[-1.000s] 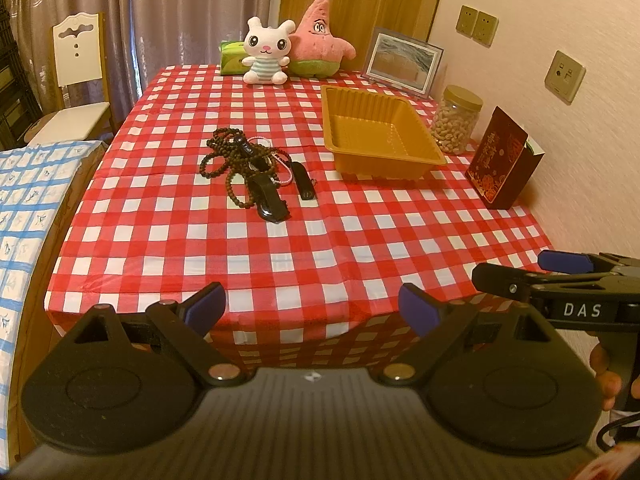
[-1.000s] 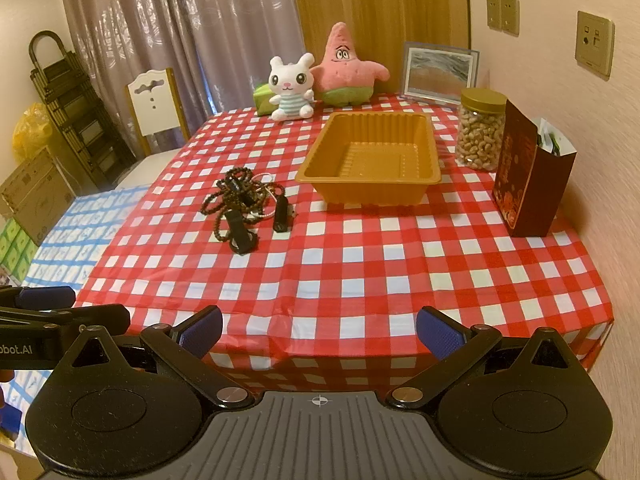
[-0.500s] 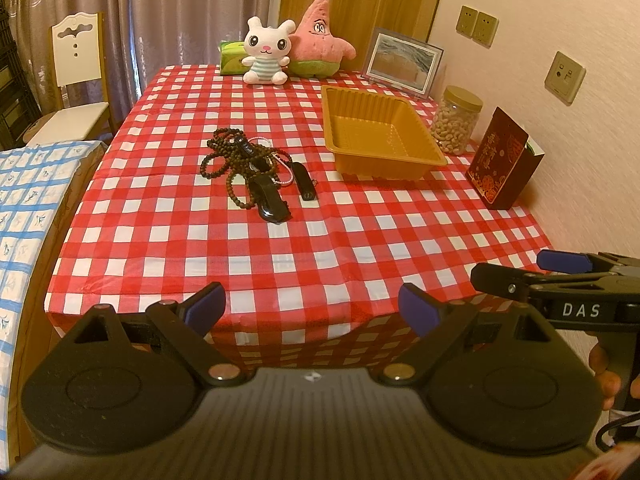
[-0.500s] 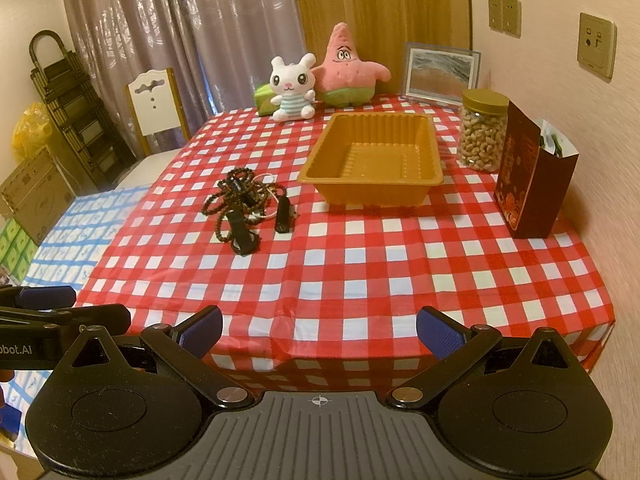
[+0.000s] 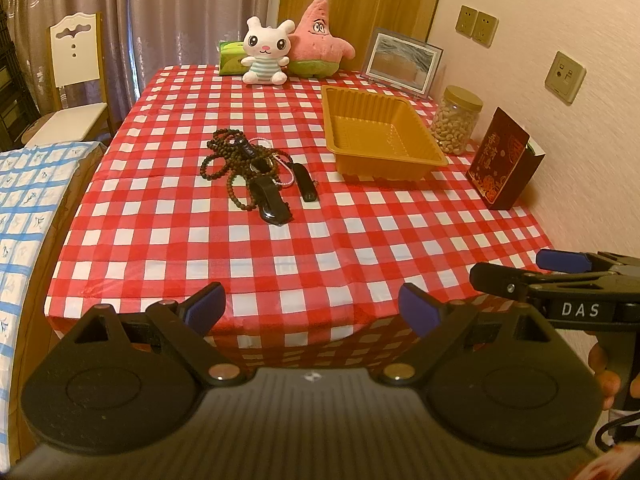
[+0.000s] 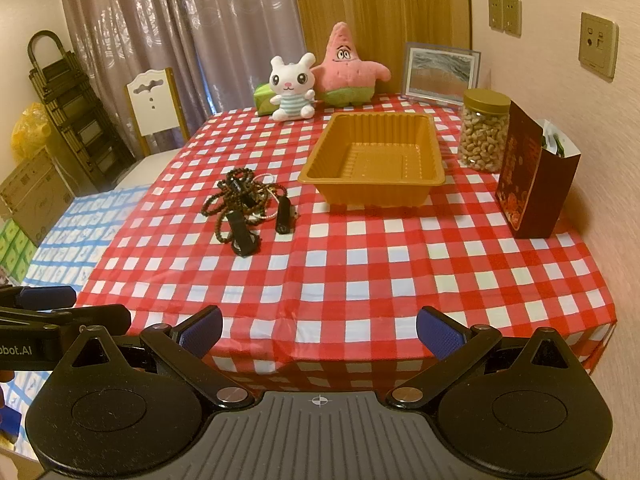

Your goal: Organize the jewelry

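A tangle of dark bead strings (image 5: pixel 226 156) (image 6: pixel 236 192) lies mid-table with a thin pink cord, a black clip-like piece (image 5: pixel 272 204) (image 6: pixel 242 234) and a small black stick (image 5: pixel 306 182) (image 6: pixel 284 218). To its right stands an empty orange tray (image 5: pixel 436 156) (image 6: pixel 312 172). My left gripper (image 5: pixel 312 306) hovers open before the table's near edge, nothing between its blue pads. My right gripper (image 6: pixel 318 330) is open too, level with the near edge, and empty. Each gripper shows at the side of the other's view.
Red-checked tablecloth (image 5: pixel 280 264) covers the table. At the back sit a white bunny toy (image 5: pixel 264 56), a pink star toy (image 5: pixel 320 40) and a framed picture (image 5: pixel 402 64). A nut jar (image 6: pixel 482 136) and dark red box (image 6: pixel 532 184) stand by the right wall. A white chair (image 5: pixel 76 80) is on the left.
Both views have crept slightly closer to the table; the jewelry and tray have not moved. Both grippers stay open.
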Available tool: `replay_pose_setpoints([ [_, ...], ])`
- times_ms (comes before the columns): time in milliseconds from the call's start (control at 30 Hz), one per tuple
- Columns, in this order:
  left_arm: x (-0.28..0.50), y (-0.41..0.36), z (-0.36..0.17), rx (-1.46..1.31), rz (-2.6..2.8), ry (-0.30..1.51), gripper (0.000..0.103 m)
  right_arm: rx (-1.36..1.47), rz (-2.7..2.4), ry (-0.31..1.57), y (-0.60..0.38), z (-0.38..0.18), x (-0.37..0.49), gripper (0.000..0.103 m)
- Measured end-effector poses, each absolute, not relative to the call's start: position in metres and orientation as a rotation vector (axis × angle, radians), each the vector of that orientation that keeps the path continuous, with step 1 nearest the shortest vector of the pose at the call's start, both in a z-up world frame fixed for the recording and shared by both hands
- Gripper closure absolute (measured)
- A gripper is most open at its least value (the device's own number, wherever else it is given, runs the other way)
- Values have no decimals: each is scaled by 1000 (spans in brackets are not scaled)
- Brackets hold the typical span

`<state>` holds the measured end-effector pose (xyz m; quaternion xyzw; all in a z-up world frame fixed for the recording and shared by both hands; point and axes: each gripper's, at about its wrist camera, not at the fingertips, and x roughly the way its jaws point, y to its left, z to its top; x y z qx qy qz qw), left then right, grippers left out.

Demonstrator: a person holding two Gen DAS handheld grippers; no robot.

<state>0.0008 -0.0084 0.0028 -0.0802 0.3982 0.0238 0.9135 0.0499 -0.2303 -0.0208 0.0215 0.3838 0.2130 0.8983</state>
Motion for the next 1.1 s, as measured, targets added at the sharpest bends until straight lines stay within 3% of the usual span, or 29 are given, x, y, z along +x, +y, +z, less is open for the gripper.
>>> replay_pose_setpoints([
  [500,6,3,4,-160,44,819,10,214,418,644,-234,-19,51,0],
  [767,21,17,-14,-147,35,820,14,152,410,687,-229,-33,57,0],
  [800,25,18,-16,-148,34,823,15,148,412,692,-228,-35,58,1],
  [900,37,20,-25,-150,43,829,16,139,378,703,-228,-41,67,18],
  [1100,71,24,-38,-141,88,825,16,143,307,697,-238,-59,100,18],
])
